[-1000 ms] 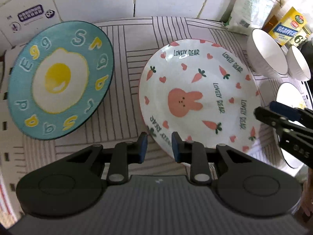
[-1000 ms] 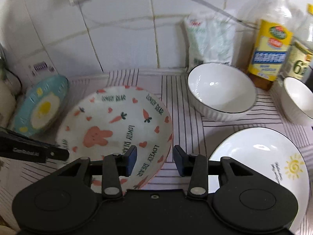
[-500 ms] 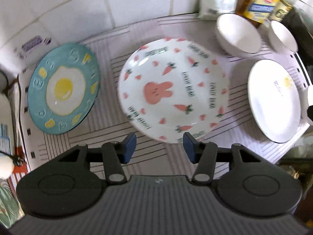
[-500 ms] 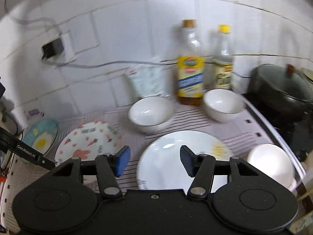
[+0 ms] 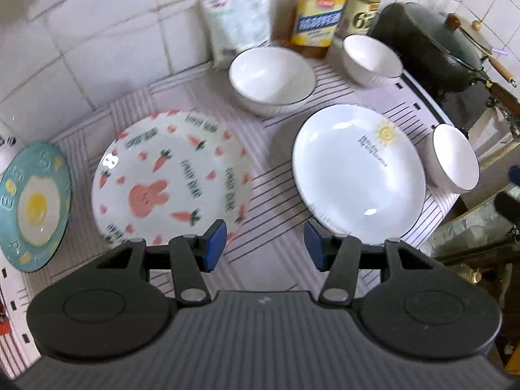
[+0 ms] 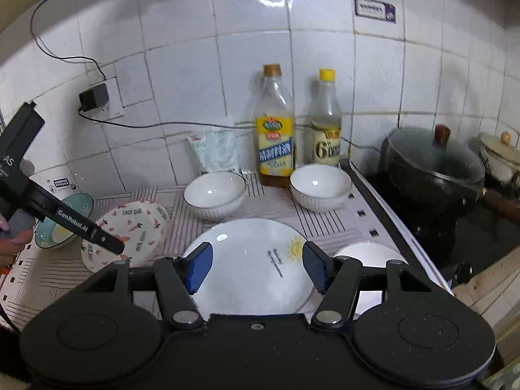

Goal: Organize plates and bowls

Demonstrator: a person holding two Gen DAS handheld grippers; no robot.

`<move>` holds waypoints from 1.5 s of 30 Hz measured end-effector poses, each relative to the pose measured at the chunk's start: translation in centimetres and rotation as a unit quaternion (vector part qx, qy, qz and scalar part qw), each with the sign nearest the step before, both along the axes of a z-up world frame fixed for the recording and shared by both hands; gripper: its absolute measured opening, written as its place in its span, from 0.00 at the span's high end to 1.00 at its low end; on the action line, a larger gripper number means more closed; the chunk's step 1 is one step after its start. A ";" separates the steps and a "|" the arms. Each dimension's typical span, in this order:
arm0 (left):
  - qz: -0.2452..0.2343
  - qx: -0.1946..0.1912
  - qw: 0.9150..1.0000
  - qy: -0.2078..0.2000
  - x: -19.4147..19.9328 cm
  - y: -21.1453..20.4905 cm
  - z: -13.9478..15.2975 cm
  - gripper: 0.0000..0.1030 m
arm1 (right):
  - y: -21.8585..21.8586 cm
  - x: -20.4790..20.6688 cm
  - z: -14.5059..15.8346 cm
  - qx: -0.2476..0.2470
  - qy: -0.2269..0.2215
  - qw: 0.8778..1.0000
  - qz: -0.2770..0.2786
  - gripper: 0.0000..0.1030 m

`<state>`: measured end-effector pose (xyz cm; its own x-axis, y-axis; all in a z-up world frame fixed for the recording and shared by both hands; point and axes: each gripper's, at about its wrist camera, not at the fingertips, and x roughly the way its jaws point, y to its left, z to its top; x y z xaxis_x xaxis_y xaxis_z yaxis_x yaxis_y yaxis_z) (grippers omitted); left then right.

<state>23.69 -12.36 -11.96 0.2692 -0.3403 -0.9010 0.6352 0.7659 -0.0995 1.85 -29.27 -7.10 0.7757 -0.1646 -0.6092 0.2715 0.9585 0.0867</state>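
Three plates lie on the striped mat: a teal egg plate [image 5: 34,204] at left, a rabbit-and-carrot plate [image 5: 169,178] in the middle, and a white sun plate [image 5: 357,172] at right. Behind them stand a large white bowl [image 5: 271,76] and a smaller bowl [image 5: 372,55]. A third bowl [image 5: 455,159] sits right of the sun plate. My left gripper [image 5: 265,243] hangs open above the mat between the rabbit and sun plates, holding nothing. My right gripper [image 6: 256,268] hovers over the sun plate [image 6: 250,260], jaws opening with nothing between them.
An oil bottle [image 6: 274,130], a clear bottle [image 6: 326,123] and a white bag [image 6: 217,149] line the tiled wall. A lidded black pot [image 6: 432,169] sits on the stove at right. A charger [image 6: 94,97] with its cable hangs on the wall. The counter drops off at right.
Both grippers have risen and drawn back from the rabbit plate, and both have opened wider. The right one has swung right, over the sun plate.
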 end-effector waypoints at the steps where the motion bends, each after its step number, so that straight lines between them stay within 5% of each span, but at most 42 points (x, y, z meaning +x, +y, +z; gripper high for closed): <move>1: 0.000 -0.004 1.000 -0.002 -0.3 -0.4 -0.2 0.46 | -0.4 -0.1 -0.5 0.007 0.002 1.000 -0.001 0.36; 8: 0.021 0.021 1.000 0.006 -1.3 -2.2 -2.0 0.38 | -2.1 -0.4 -4.5 0.044 0.004 0.999 -0.012 0.36; 11: 0.032 0.002 0.999 0.020 -1.5 -2.7 -1.3 0.35 | -1.5 -0.2 -5.5 -0.022 0.019 0.998 -0.058 0.38; 13: 0.023 -0.003 1.000 0.007 -1.8 -3.4 -1.2 0.23 | -1.5 -0.3 -6.1 -0.028 0.008 0.998 -0.046 0.38; 23: 0.046 0.012 0.999 0.010 -0.6 -6.3 -6.5 0.22 | -3.0 1.7 -10.0 0.051 0.033 0.998 -0.024 0.39; 27: 0.030 0.002 0.998 0.060 0.1 -7.0 -8.6 0.22 | -3.8 1.8 -11.2 0.098 0.048 0.993 -0.033 0.48; 31: 0.032 0.005 0.999 0.042 0.1 -7.0 -8.9 0.22 | -4.7 2.0 -12.3 0.139 0.036 0.988 -0.047 0.57; 35: 0.037 -0.005 0.998 0.041 1.2 -7.1 -9.1 0.28 | -5.3 2.5 -13.2 0.137 0.034 0.988 -0.065 0.82; 42: 0.043 0.007 0.997 0.058 2.5 -7.7 -10.5 0.77 | -5.7 2.6 -13.5 0.142 0.032 0.987 -0.069 0.83; 45: 0.051 -0.006 0.998 0.048 2.3 -7.5 -10.7 0.77 | -5.9 2.9 -13.5 0.143 0.033 0.987 -0.068 0.83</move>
<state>26.03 -19.86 -22.66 0.2150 -0.3258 -0.9206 0.5411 0.8245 -0.1655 4.71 -35.20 -20.56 0.7151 -0.0776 -0.6947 0.4098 0.8517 0.3267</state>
